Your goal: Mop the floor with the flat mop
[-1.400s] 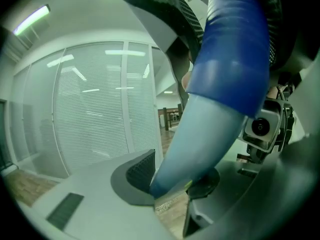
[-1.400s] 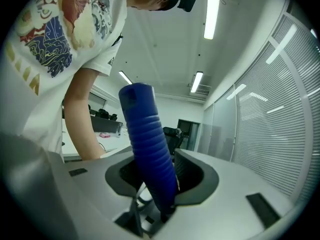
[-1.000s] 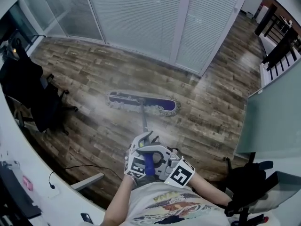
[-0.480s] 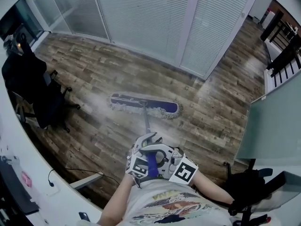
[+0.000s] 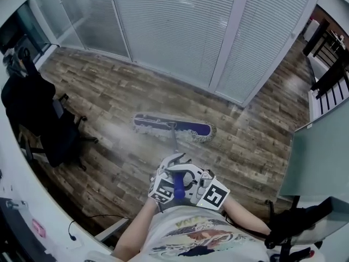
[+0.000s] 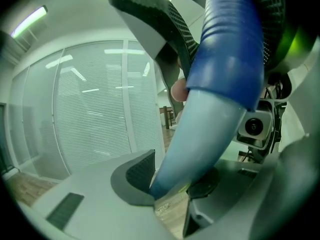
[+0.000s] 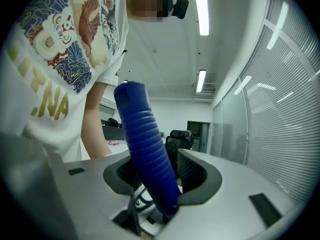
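head view: flat mop [image 5: 173,127] head lies flat on wood floor [image 5: 109,86], 12 o'clock of the person; pale streak at its 9 o'clock.
left gripper view: left gripper [image 6: 175,184] clamped on pale handle shaft [image 6: 200,134].
right gripper view: right gripper [image 7: 160,184] jaws have just been opening; pads touch blue ribbed grip [image 7: 145,144] between them.
progress: judged mid-mopping; 1 patch looks wiped, most floor left.

We are looking down at the flat mop head [image 5: 173,128] lying on the floor [image 5: 109,91] just ahead of us, before the blinds [image 5: 169,26]. Its handle [image 5: 174,143] is rising back toward us. An office chair [image 5: 41,119] is standing well left, beside the counter [image 5: 22,190].
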